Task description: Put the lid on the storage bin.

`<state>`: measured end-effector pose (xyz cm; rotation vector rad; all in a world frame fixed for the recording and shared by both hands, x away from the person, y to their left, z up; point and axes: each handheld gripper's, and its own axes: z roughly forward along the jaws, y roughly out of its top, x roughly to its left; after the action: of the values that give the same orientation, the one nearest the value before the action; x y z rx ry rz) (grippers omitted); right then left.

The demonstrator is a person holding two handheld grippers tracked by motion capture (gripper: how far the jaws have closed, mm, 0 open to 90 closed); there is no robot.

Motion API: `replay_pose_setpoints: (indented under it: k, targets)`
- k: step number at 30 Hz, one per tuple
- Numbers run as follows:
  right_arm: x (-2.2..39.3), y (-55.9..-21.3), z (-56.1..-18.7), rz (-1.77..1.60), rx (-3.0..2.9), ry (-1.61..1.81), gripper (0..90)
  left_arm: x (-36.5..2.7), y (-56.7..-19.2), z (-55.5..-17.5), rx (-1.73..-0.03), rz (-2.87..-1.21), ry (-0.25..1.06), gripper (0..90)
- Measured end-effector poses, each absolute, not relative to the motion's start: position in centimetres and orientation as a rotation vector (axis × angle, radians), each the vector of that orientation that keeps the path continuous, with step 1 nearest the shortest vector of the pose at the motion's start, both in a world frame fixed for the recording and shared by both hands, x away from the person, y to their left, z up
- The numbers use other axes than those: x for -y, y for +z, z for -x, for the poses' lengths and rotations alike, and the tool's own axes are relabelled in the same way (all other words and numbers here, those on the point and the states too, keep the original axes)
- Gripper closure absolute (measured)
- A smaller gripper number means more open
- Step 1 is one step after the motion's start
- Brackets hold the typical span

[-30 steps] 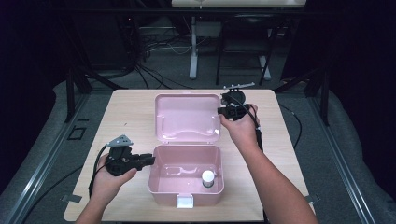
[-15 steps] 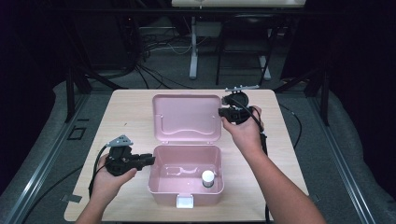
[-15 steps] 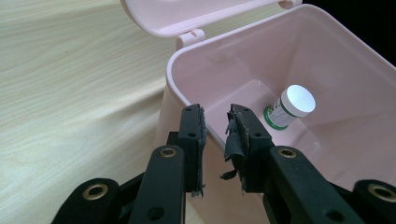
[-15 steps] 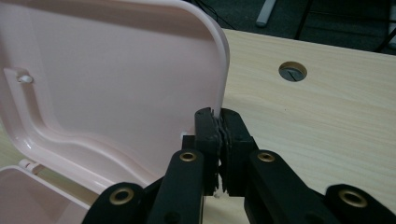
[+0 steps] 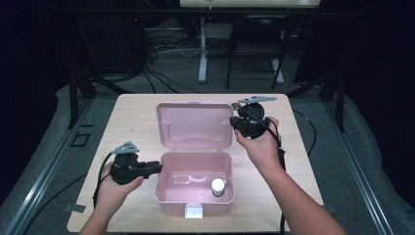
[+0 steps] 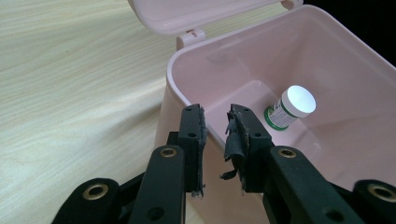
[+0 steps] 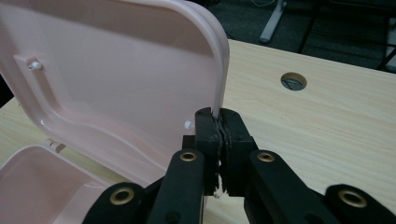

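Observation:
A pink plastic box (image 5: 169, 196) stands open on the wooden table, with its lid (image 5: 193, 125) tilted up and back. A small white-capped bottle (image 5: 217, 186) with a green label stands inside near the front right corner. My left gripper (image 5: 157, 168) straddles the box's left wall (image 6: 177, 79), one jaw outside and one inside, closed on the rim. The bottle (image 6: 292, 106) is beyond its tips (image 6: 216, 116). My right gripper (image 5: 235, 121) is shut on the lid's right edge (image 7: 219, 70), pinching the thin rim between its pads (image 7: 218, 116).
A white latch (image 5: 194, 211) hangs at the box's front. A round cable hole (image 7: 293, 81) lies in the tabletop (image 5: 132, 117) past the lid. Bare wood runs left and right of the box. Dark floor, cables and chair legs lie beyond the far edge.
The right hand has drifted slightly toward the person with the lid's edge still pinched. The left gripper and the box have stayed put.

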<state>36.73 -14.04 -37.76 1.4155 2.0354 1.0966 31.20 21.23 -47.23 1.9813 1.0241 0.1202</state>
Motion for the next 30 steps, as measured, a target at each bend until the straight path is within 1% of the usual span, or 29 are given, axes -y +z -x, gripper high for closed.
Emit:
replay_pose_setpoints:
  k: [24, 30]
  targets:
    - [14.6, -37.9, -32.6, -1.294, -2.046, 1.142, 87.1, -21.4, -47.3, -31.3, -1.017, -1.979, 0.109, 75.2]
    - [14.7, -38.0, -31.9, -1.274, -2.050, 1.144, 87.0, -21.5, -46.9, -31.2, -1.013, -1.971, 0.123, 75.8]
